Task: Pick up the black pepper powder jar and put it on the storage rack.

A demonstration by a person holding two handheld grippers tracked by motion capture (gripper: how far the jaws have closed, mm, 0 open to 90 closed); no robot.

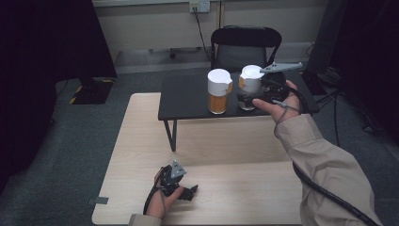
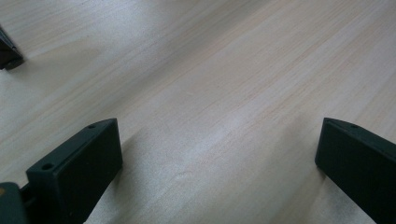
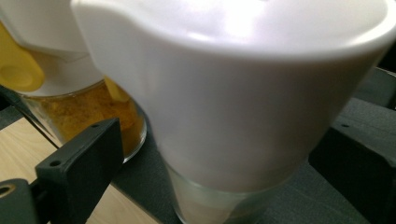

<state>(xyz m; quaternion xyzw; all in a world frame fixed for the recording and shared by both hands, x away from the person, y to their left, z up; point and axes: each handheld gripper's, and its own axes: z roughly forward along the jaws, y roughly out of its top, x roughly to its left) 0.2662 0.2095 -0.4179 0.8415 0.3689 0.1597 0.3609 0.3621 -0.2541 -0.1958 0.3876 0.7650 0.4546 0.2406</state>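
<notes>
Nearest the lens, in the right gripper view: a glass jar with a wide white lid (image 3: 243,93), looming large between the two black jaws, standing upright on the black side table (image 3: 327,205). Jaws of the right gripper (image 3: 219,163) spread wide to either side of the jar, with a visible gap at each pad; not pinching it. Glass base clear, contents of this jar hard to tell. Just beside it, at the left of that view, a second jar (image 3: 88,112) holding orange powder, also topped white, with a yellow spoon-like tab at its lid.

From the high view: jar with the white lid (image 1: 251,84) at the right gripper (image 1: 244,100), second jar (image 1: 219,92) just to its left, the two close together but apart. Both upright near the front edge of the black side table (image 1: 188,99), itself perched on the far part of the pale wooden table (image 1: 141,141). Right hand (image 1: 280,101) reaching across in a beige sleeve, cable trailing back.

Further out, low on the wooden table: left hand (image 1: 167,195) resting with the left gripper (image 1: 190,192). Seen along its own jaws: left gripper (image 2: 219,168) spread wide over bare wood, nothing between.

Beyond the tables: a dark chair (image 1: 245,47) against the wall.
</notes>
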